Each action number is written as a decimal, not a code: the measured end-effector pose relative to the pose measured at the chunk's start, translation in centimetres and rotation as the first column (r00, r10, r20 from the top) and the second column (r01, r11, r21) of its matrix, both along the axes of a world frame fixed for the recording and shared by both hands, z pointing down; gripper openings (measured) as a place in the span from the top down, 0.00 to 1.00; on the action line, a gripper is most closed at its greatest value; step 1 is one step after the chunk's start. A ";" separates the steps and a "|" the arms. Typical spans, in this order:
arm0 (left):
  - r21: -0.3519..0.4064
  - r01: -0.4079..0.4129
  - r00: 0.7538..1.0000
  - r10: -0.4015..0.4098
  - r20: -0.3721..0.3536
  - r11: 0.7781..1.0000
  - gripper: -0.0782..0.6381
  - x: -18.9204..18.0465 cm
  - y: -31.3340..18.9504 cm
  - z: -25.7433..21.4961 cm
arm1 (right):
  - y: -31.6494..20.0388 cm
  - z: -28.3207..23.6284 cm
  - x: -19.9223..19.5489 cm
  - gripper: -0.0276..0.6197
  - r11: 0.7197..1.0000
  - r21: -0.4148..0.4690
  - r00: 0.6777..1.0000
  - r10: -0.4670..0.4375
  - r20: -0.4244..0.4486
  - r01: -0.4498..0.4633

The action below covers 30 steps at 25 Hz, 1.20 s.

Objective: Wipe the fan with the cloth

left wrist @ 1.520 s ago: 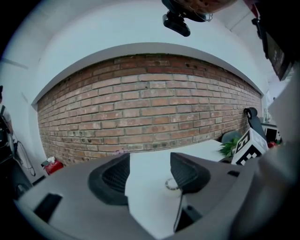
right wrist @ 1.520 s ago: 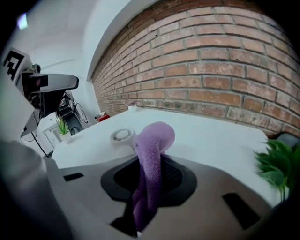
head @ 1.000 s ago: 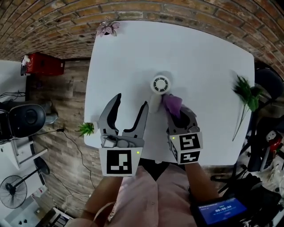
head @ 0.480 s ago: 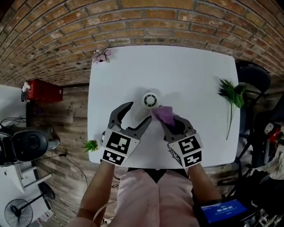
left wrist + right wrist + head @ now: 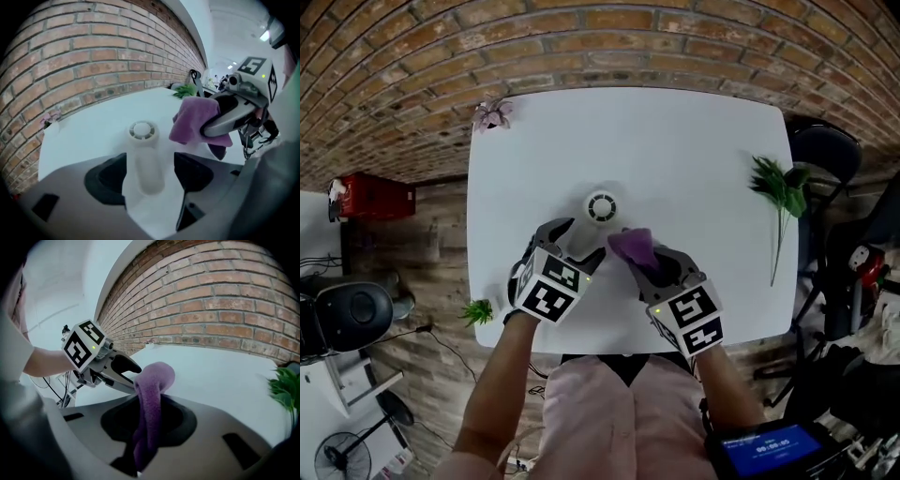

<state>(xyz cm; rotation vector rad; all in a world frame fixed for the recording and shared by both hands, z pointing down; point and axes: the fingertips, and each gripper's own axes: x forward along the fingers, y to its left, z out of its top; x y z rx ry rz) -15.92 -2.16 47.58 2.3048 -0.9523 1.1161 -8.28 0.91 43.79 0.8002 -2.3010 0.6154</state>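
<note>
A small white fan (image 5: 601, 207) lies on the white table (image 5: 703, 150), its round head away from me and its handle (image 5: 145, 168) towards me. My left gripper (image 5: 579, 240) points steeply down and straddles that handle. Its jaws are opening, with a gap on either side of the handle, so the pads do not press on it. My right gripper (image 5: 639, 261) is shut on a purple cloth (image 5: 630, 246), which bunches out past the fingertips just right of the fan's head. In the right gripper view the cloth (image 5: 149, 394) hangs between the jaws.
A green leafy sprig (image 5: 778, 192) lies at the table's right side. A pink flower (image 5: 491, 114) sits at the back left corner and a small green plant (image 5: 476, 311) at the front left edge. A brick wall runs behind; a chair (image 5: 825, 150) stands at the right.
My left gripper has come down and tipped forward from above the table's front until it straddles the fan's handle. My right gripper with the cloth has stayed beside the fan's head.
</note>
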 end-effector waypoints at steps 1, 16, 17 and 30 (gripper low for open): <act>-0.017 -0.018 0.999 0.019 0.025 1.000 0.44 -0.1 0.2 0.8 | 0.3 0.4 -0.2 0.84 1.000 -0.011 1.000 -0.011 -0.003 0.011; -0.071 -0.137 0.989 0.141 0.048 0.988 0.60 0.3 0.8 2.5 | 1.3 4.0 -3.8 0.85 0.927 -0.234 0.954 -0.300 0.004 0.292; -0.070 -0.139 0.989 0.143 0.048 0.988 0.60 0.3 0.8 2.5 | 0.9 4.2 -4.1 0.85 0.926 -0.242 0.954 -0.299 0.007 0.292; -0.060 -0.158 0.987 0.160 0.032 0.986 0.60 0.2 0.9 2.5 | -1.4 5.1 -3.5 0.86 0.950 -0.287 0.991 -0.136 -0.017 0.126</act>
